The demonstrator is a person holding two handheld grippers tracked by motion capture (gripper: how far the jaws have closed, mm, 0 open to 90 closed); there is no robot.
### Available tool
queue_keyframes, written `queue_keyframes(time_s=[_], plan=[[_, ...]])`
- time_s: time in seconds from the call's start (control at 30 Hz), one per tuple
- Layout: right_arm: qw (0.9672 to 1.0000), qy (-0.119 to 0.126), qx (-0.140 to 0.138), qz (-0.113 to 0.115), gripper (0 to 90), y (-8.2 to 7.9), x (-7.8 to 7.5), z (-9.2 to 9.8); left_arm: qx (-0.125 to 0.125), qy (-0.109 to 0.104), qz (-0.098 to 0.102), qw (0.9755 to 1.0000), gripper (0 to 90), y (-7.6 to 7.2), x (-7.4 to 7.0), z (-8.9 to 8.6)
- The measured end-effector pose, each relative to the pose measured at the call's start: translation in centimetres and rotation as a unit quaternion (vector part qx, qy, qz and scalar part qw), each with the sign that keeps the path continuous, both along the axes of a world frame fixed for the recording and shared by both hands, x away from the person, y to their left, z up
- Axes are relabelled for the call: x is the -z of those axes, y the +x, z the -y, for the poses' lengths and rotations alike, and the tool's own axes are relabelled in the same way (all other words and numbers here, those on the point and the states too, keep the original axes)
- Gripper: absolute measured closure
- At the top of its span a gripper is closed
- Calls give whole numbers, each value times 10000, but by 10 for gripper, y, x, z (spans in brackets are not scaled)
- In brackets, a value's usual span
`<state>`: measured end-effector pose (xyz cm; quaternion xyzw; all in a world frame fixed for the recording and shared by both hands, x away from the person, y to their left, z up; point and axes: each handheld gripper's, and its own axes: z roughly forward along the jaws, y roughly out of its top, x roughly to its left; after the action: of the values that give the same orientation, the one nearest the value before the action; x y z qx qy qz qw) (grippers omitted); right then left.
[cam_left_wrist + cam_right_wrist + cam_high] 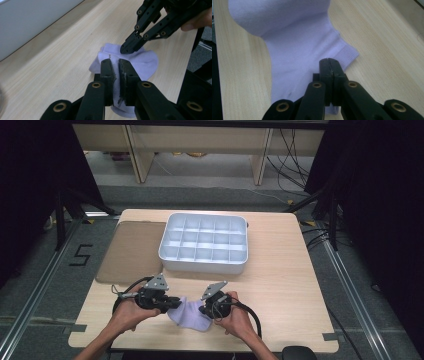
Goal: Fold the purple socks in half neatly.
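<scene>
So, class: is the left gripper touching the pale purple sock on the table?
Touching. In the left gripper view, the left gripper has its jaws closed on a fold of the sock, with fabric pinched between the pads.

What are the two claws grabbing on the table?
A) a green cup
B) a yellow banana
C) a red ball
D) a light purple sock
D: both the left claw and the right claw are pinched shut on the light purple sock, which lies on the wooden table.
</scene>
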<state>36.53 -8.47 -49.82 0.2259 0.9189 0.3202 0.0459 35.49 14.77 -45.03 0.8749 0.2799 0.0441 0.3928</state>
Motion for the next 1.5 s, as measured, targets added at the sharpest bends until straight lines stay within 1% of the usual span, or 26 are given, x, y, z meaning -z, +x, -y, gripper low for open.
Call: queue_keyframes(time_s=[0.07, 0.1, 0.27, 0.37, 0.43, 0.47, 0.5, 0.53, 0.57, 0.67, 0.8, 0.83, 0.9, 1.0, 1.07, 1.1, 1.17, 1.2, 1.23, 1.27, 1.3, 1.33, 1.4, 1.43, 1.47, 1.5], plan=[[9999, 56, 83, -74, 900, 0, 1, 0, 43, -21, -47, 10000, 819, 3, 2, 6], [9999, 86, 31, -61, 900, 1, 1, 1, 21, -16, -87, 10000, 819, 3, 3, 9], [9999, 68, 22, -71, 900, 1, 0, 1, 77, 109, -129, 9998, 818, 9, 6, 18], [9998, 82, 60, -172, 900, -1, 0, 0, 90, 130, -171, 9997, 818, 14, 10, 21], [9995, 293, 71, -48, 900, 1, -6, 4, 134, 193, -208, 9995, 817, 16, 13, 22], [9995, 293, 71, -48, 900, 1, -6, 4, 111, 196, -219, 9995, 817, 16, 14, 22], [9991, 403, 123, -32, 900, 2, -9, 7, 93, 124, -278, 9995, 813, 17, 15, 24], [9991, 403, 123, -32, 900, 2, -9, 7, 93, 124, -278, 9995, 813, 17, 15, 24], [9995, 262, 183, -15, 900, 1, -14, 12, 97, 145, -284, 9994, 813, 17, 14, 24], [9995, 260, 194, -20, 900, -1, -14, 16, 101, 186, -287, 9994, 813, 18, 15, 27], [9998, -15, 215, -49, 900, -2, -5, 19, 123, 184, -296, 9993, 805, 18, 17, 33], [9993, 16, 338, -132, 900, -2, -3, 19, 102, 197, -311, 9993, 802, 18, 18, 35], [9996, 55, 248, -84, 900, 0, -3, 19, 180, 250, -311, 9990, 803, 18, 19, 40], [9995, 52, 287, -128, 900, -2, -4, 19, 236, 308, -344, 9987, 803, 19, 22, 46], [9997, 88, 234, -61, 900, 0, -5, 21, 286, 413, -281, 9983, 805, 19, 24, 49], [9991, 101, 387, -109, 900, -2, -10, 23, 280, 423, -287, 9983, 805, 19, 24, 50], [9993, 140, 350, -38, 900, -3, -12, 24, 344, 448, -267, 9980, 805, 20, 25, 50], [9991, 239, 346, -11, 900, -3, -14, 25, 284, 415, -293, 9983, 803, 20, 25, 52], [9989, 209, 431, 11, 899, -6, -17, 26, 282, 389, -275, 9985, 799, 20, 25, 53], [9992, 223, 326, 82, 899, -6, -20, 29, 345, 416, -277, 9982, 795, 21, 25, 53], [9987, 238, 441, 92, 898, -8, -20, 30, 364, 418, -280, 9981, 784, 21, 25, 53], [9991, 224, 359, 93, 895, -7, -21, 34, 339, 341, -313, 9984, 759, 21, 26, 54], [9983, 252, 522, 60, 889, -9, -20, 37, 349, 172, -408, 9984, 676, 21, 25, 54], [9981, 230, 570, 71, 886, -9, -19, 38, 295, -19, -436, 9986, 660, 19, 23, 53], [9981, 174, 583, 47, 884, -9, -19, 41, 246, -95, -423, 9988, 630, 19, 21, 52], [9982, 220, 542, 99, 884, -7, -18, 42, 269, -156, -378, 9988, 621, 18, 18, 50]])
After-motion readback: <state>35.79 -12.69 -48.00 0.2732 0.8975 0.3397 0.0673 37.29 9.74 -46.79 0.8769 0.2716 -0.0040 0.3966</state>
